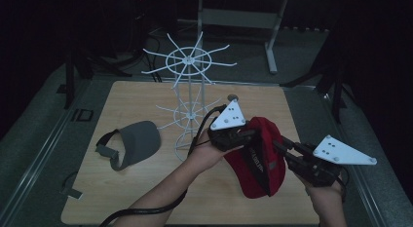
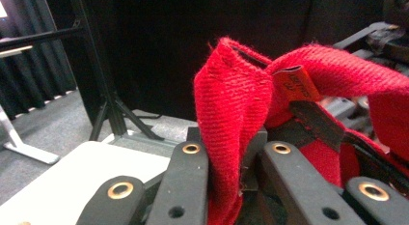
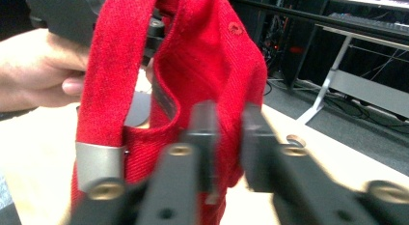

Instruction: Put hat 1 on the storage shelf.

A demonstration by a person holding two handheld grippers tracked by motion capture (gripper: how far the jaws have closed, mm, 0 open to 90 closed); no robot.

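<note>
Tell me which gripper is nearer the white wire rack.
Left. The left gripper holds the red cap beside the white wire rack; the right gripper is farther right.

A grey visor lies flat on the left half of the wooden counter. A white wire display rack stands upright near the middle (two tiers of spokes), well apart from the visor.
</note>
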